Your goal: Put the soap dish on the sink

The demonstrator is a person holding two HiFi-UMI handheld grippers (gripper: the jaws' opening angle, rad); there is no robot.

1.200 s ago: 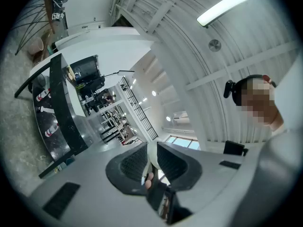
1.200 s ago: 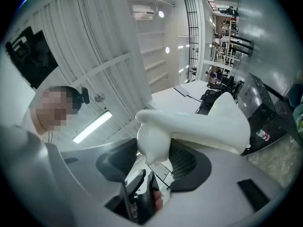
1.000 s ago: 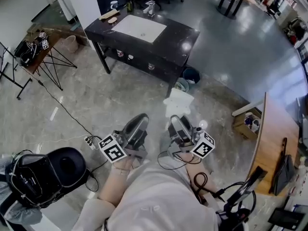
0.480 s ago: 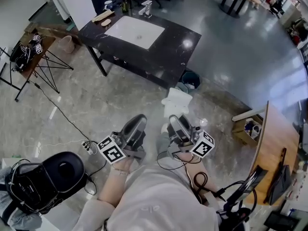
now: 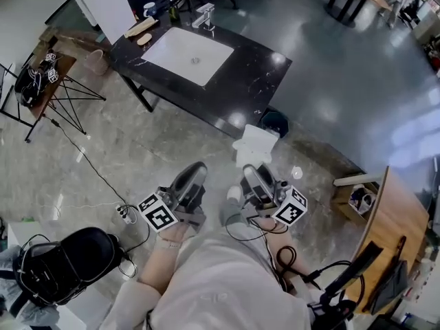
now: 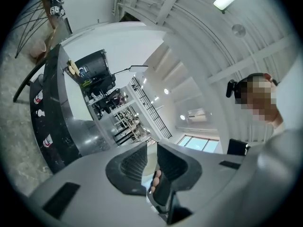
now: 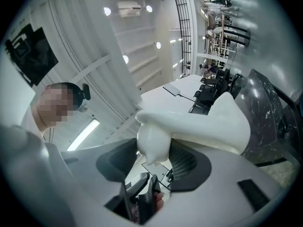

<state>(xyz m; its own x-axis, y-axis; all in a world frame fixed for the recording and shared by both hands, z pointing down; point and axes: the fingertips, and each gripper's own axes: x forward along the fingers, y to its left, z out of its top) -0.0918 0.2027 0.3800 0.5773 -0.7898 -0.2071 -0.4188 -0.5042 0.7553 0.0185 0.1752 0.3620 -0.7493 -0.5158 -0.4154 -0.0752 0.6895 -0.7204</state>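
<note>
White soap dish point(image 7: 203, 124) is clamped in the right gripper point(image 7: 157, 151). In the right gripper view, a rounded foot or edge of the dish sits between the two ribbed pads point(image 7: 185, 161), and the pads press on it from both sides. The wide body of the dish extends past the fingertips, up and to the right in that view.

In the head view the soap dish point(image 5: 256, 145) projects ahead of the right gripper point(image 5: 251, 174), above the stone floor point(image 5: 137, 143) and well apart from the sink point(image 5: 187, 55). The sink is a white basin set in a black marble counter point(image 5: 254, 81), with a faucet point(image 5: 204, 18) at its far edge.

The left gripper point(image 6: 150, 151) has its jaws a narrow gap apart with nothing between them. In the head view the left gripper point(image 5: 192, 176) is beside the right one, both in front of the person's torso.
</note>
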